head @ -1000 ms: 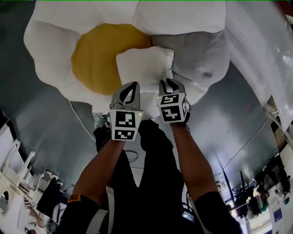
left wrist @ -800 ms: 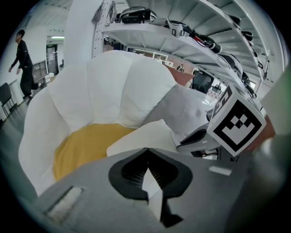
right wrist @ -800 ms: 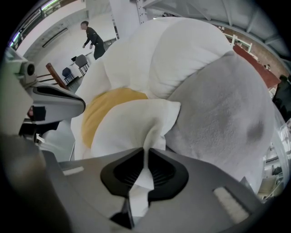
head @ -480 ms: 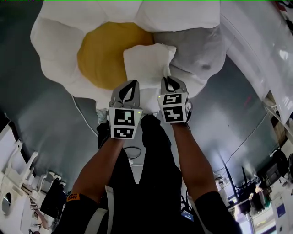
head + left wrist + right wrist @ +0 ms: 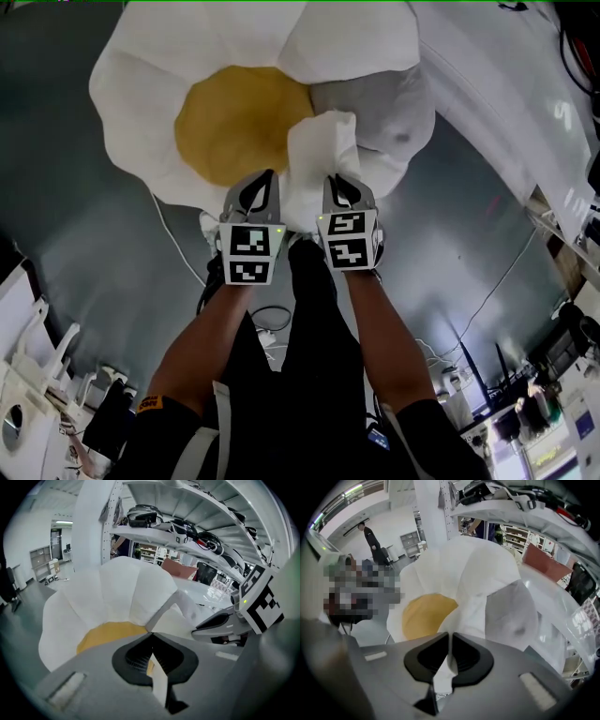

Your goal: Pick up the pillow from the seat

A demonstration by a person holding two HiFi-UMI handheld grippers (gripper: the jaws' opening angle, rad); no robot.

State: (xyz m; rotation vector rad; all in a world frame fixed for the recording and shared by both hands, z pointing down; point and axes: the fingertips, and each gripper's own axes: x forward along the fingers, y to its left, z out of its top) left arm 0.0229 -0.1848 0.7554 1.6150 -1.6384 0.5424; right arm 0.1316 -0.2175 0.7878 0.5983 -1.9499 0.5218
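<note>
1. Since a second ago the pillow point(image 5: 242, 120) has shifted right in the head view, and its pinched white petal is drawn narrower between the left gripper point(image 5: 262, 180) and the right gripper point(image 5: 338, 184); it hangs over grey floor point(image 5: 75, 234) and a cable point(image 5: 174, 240)
2. Left gripper view: jaws clamped on a thin white fold of pillow; loaded shelving point(image 5: 187, 524) stands behind
3. Right gripper view: jaws, just closing, pinch white fabric; only here a distant person point(image 5: 370, 536) shows
</note>
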